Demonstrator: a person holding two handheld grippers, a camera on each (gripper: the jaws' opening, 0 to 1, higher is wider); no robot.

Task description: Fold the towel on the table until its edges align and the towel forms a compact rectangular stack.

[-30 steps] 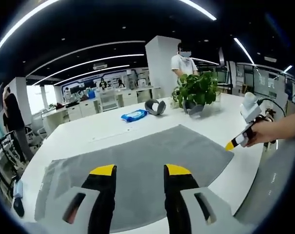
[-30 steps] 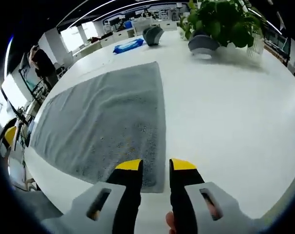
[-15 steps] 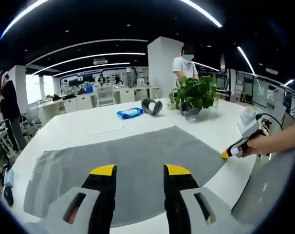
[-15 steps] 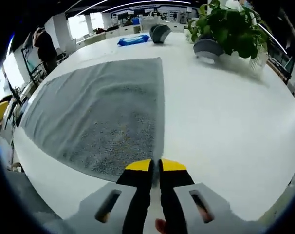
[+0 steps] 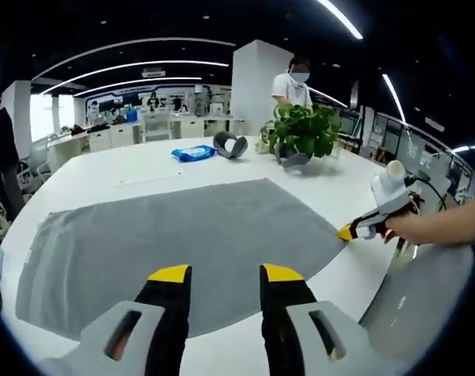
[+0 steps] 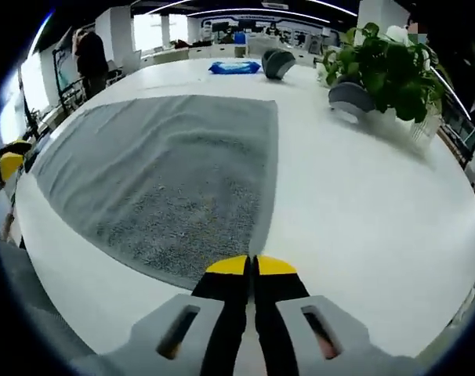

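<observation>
A grey towel (image 5: 183, 243) lies spread flat on the white table (image 5: 316, 184). My left gripper (image 5: 219, 274) is open and hovers over the towel's near edge, with nothing between its jaws. My right gripper (image 6: 252, 266) is shut on the towel's (image 6: 175, 172) near right corner, which its jaws cover. From the left gripper view, the right gripper (image 5: 347, 233) comes in from the right in a person's hand, with its yellow tip on that same corner. At the left rim of the right gripper view, the left gripper (image 6: 9, 166) shows as a yellow tip.
A potted plant (image 5: 304, 137) (image 6: 378, 70) stands on the far right of the table. A blue packet (image 5: 192, 153) (image 6: 233, 68) and a grey curved object (image 5: 230, 143) (image 6: 278, 61) lie beyond the towel. A person (image 5: 292, 86) stands behind the plant.
The right gripper's jaws have shut at the towel's near right corner. The left gripper stays open and its view has shifted, with the towel looming larger.
</observation>
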